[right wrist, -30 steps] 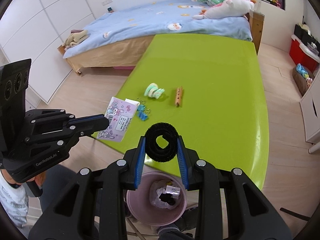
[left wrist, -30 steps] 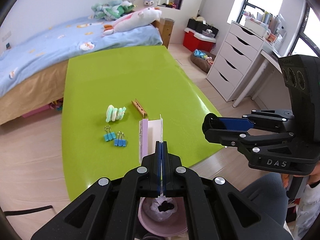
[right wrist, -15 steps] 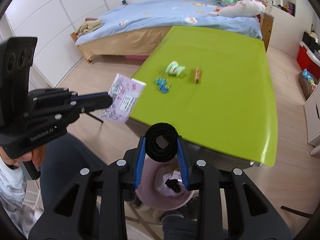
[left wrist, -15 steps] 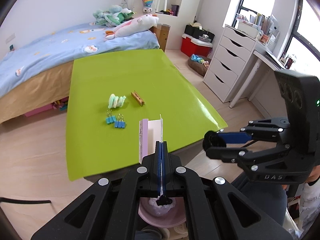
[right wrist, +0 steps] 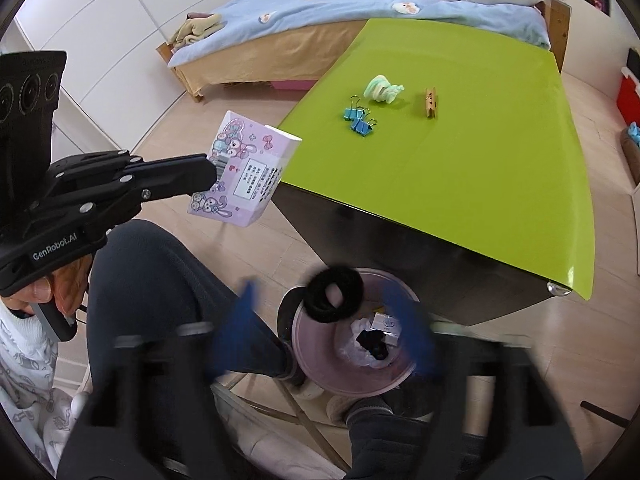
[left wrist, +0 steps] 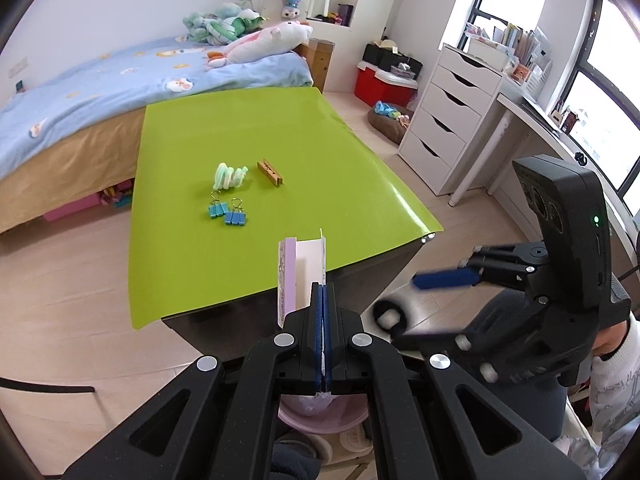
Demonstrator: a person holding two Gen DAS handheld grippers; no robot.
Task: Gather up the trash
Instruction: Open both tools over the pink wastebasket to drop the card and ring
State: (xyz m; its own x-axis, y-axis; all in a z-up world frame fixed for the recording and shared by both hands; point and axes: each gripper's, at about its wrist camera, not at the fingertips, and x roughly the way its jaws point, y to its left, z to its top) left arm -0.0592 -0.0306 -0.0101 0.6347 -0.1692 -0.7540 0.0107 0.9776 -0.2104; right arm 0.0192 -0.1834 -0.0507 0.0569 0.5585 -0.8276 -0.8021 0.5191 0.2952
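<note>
1. Bed (right wrist: 360, 12) with blue cartoon-print cover, far side of room, plush toys (left wrist: 264, 36) at its right end in the left wrist view.
2. Green table (left wrist: 280, 140) in front of the bed; dark underside shows at the near edge.
3. White drawer unit (left wrist: 448, 120) right of the table, red bin (left wrist: 380, 84) beyond it.
4. Pink trash bin (right wrist: 320, 364) on the floor below the table's near edge, white liner and scraps inside.
5. Left gripper (right wrist: 212, 172), jaws pinched tight on a purple cartoon-print box (right wrist: 244, 172), held in the air off the table's near left corner, left of the bin.
6. Right gripper (right wrist: 332, 320), blurred, jaws opening; black hair tie (right wrist: 334, 294) sits loose between the blue fingers (right wrist: 236, 320), pads not pressing it, just above the bin rim.
7. Pale green scrunchie (left wrist: 230, 174) mid-table, wooden clothespin (left wrist: 271, 172) just right of it, apart.
8. Two blue binder clips (left wrist: 226, 212) side by side, nearer than the scrunchie.
</note>
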